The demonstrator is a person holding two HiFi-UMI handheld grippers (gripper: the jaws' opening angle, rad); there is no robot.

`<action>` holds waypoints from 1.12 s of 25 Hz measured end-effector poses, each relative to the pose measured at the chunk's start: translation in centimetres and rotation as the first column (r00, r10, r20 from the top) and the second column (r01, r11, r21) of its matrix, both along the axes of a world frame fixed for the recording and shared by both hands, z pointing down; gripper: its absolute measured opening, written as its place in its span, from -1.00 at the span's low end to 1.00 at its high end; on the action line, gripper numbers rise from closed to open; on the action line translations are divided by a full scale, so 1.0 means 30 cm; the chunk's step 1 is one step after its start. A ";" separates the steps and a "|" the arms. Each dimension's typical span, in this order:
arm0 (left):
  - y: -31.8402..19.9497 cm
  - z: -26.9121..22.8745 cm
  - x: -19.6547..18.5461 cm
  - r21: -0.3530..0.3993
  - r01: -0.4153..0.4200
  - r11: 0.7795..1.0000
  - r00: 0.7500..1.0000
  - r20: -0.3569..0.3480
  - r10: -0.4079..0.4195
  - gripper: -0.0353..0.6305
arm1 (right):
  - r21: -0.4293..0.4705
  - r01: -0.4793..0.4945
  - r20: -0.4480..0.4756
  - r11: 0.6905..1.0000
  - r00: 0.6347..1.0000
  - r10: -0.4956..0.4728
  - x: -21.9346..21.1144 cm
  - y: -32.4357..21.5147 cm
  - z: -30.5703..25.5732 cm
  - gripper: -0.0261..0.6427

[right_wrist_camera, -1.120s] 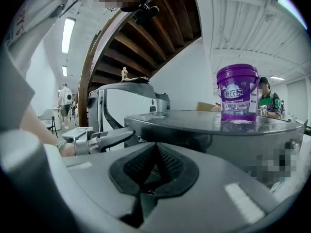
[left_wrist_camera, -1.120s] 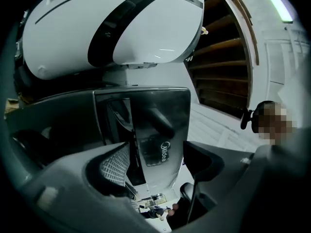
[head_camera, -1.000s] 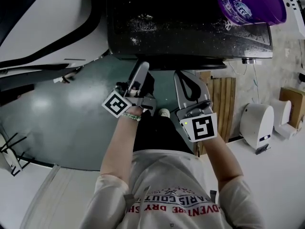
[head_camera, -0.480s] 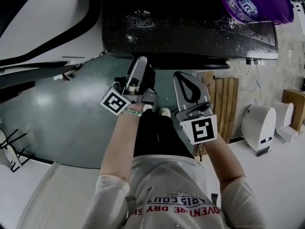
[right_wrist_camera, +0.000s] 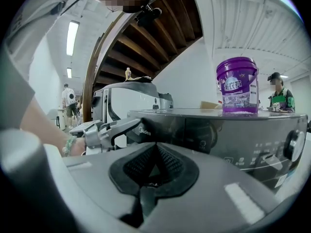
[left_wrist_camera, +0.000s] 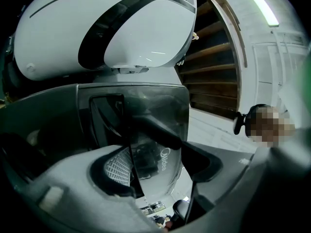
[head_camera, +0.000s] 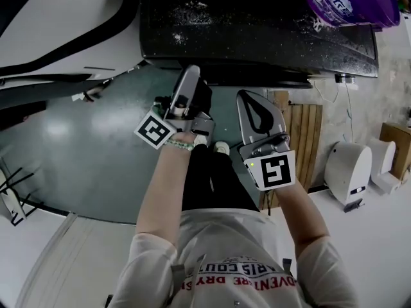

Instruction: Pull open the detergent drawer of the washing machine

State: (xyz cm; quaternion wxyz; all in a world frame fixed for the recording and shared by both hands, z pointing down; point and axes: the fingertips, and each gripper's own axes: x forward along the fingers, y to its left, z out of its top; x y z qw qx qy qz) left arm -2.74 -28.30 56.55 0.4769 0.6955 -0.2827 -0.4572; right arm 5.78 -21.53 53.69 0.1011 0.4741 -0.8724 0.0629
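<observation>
The dark grey washing machine (head_camera: 257, 31) fills the top of the head view. My left gripper (head_camera: 191, 77) reaches up to its front at the left end. In the left gripper view the glossy drawer front (left_wrist_camera: 155, 125) with its brand mark stands between the jaws of the left gripper (left_wrist_camera: 160, 164), which are closing. I see no pad pressed on the drawer front. The right gripper view shows the left gripper (right_wrist_camera: 129, 125) at the machine's (right_wrist_camera: 218, 130) front corner. My right gripper (head_camera: 247, 99) hangs below the front, shut and empty (right_wrist_camera: 155, 149).
A purple bucket (head_camera: 350, 2) (right_wrist_camera: 236, 85) stands on the machine's top at the right. A white rounded machine (head_camera: 64, 31) is on the left. At the right are wooden slats (head_camera: 302, 133) and a white appliance (head_camera: 347, 169). A person (right_wrist_camera: 281, 98) stands in the background.
The left gripper has tipped up a little toward the machine's front. The right gripper has stayed where it was.
</observation>
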 end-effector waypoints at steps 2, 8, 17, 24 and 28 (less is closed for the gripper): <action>0.046 -0.004 -0.003 0.019 0.010 1.000 1.000 -0.008 -0.010 -0.02 | 0.002 0.000 0.000 1.000 1.000 0.000 0.012 0.008 -0.002 -0.92; 0.105 -0.009 -0.008 0.024 0.011 1.000 1.000 -0.013 -0.011 -0.01 | 0.004 -0.009 -0.019 1.000 1.000 0.009 0.050 0.047 0.002 -0.92; 0.253 0.000 -0.009 0.036 -0.015 0.999 1.000 -0.002 0.016 0.00 | -0.005 0.000 -0.041 1.000 0.999 0.000 0.078 0.133 0.015 -0.92; 0.334 -0.005 -0.006 0.037 -0.017 0.999 1.000 -0.003 0.017 0.00 | -0.014 -0.001 -0.051 1.000 0.999 0.000 0.096 0.205 0.011 -0.92; 0.384 -0.006 -0.008 0.040 -0.009 0.999 1.000 -0.004 0.009 0.00 | -0.003 0.029 -0.067 1.000 0.997 -0.029 0.097 0.259 0.013 -0.92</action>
